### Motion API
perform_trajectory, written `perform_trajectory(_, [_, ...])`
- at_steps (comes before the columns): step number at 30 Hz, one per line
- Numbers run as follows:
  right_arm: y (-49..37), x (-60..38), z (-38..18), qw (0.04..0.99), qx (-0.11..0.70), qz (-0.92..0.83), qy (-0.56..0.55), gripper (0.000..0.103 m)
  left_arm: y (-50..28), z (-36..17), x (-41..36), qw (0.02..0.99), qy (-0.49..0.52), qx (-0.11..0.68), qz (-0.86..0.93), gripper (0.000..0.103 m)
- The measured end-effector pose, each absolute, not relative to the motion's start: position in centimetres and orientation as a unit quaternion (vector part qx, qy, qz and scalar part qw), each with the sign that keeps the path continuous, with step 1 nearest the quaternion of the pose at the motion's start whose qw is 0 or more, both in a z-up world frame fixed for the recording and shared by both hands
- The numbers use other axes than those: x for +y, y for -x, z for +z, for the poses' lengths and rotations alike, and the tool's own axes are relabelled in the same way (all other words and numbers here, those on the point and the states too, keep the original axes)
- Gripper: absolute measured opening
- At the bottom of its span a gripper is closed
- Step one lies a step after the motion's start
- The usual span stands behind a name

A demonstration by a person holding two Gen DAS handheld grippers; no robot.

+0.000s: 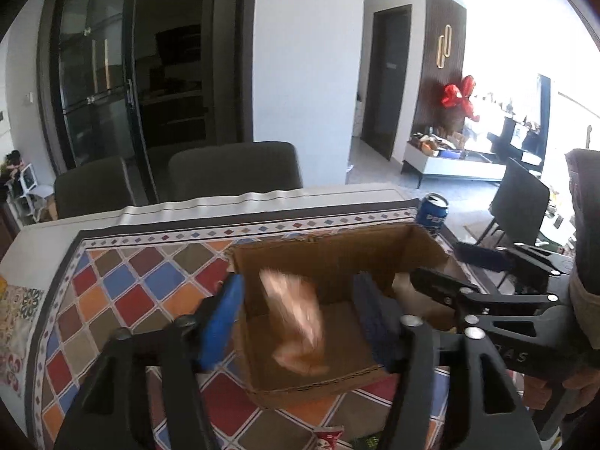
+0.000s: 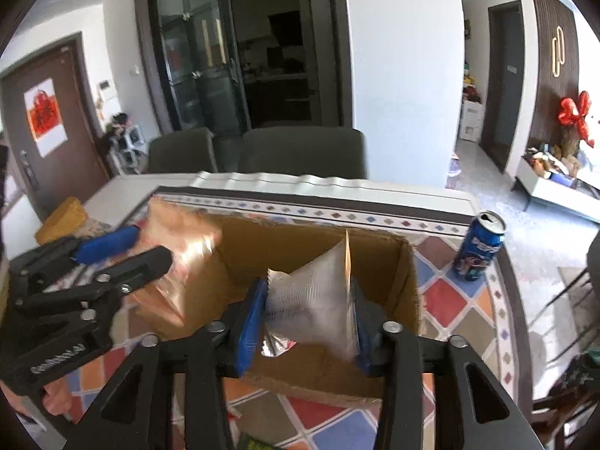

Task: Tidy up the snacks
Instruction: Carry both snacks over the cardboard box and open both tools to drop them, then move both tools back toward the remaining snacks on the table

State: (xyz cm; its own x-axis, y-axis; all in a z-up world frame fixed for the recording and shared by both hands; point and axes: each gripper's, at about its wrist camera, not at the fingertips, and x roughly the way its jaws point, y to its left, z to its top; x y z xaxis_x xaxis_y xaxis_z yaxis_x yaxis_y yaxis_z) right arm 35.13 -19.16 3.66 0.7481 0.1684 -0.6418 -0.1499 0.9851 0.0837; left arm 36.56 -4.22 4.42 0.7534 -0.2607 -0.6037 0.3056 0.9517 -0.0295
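An open cardboard box [image 1: 326,238] [image 2: 285,240] stands on the patterned tablecloth. My left gripper [image 1: 296,315] [image 2: 150,247] is open above the box's left part. A blurred orange-pink snack packet [image 1: 296,322] [image 2: 176,258] is loose between its pads, clear of both, over the inside of the box. My right gripper [image 2: 307,322] [image 1: 442,264] is open above the box's right part. A silver snack packet [image 2: 311,300] sits loosely in the gap between its blue pads, its lower corner hanging toward the box floor.
A blue Pepsi can [image 1: 433,213] [image 2: 478,247] stands at the table's far right corner. Two dark chairs [image 2: 300,150] line the far side. A yellow object [image 2: 63,217] lies at the far left. Other snack packets [image 1: 330,438] lie at the near edge.
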Motion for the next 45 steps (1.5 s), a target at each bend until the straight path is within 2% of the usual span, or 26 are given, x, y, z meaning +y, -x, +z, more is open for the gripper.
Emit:
perform_trajectory(2, [-35.0, -19.3, 3.7, 0.937, 0.342, 0.07, -0.012, 0.064, -36.0, 4.5, -3.9, 0.937, -0.038, 0.315, -0.142, 0.068])
perform_trajectory(11, [-31.5, -18.8, 4.3, 0.941, 0.329, 0.076, -0.016, 0.064, -31.6, 5.0, -2.5, 0.936, -0.066, 0.331, -0.101, 0.07])
perform_trajectory(15, [-29.3, -17.8, 4.6, 0.942, 0.323, 0.088, -0.008, 0.064, -29.1, 5.4, -1.5, 0.939, -0.073, 0.324, -0.094, 0.076])
perform_trajectory(27, [-23.7, -14.4, 4.2, 0.94, 0.315, 0.133, 0.001, 0.064, -23.3, 5.7, 0.9, 0.942, -0.075, 0.314, -0.09, 0.082])
perform_trajectory(45, [-20.0, -11.6, -1.0, 0.914, 0.373, 0.158, -0.017, 0.064, -18.5, 0.2, 3.7, 0.923, -0.059, 0.37, -0.085, 0.084])
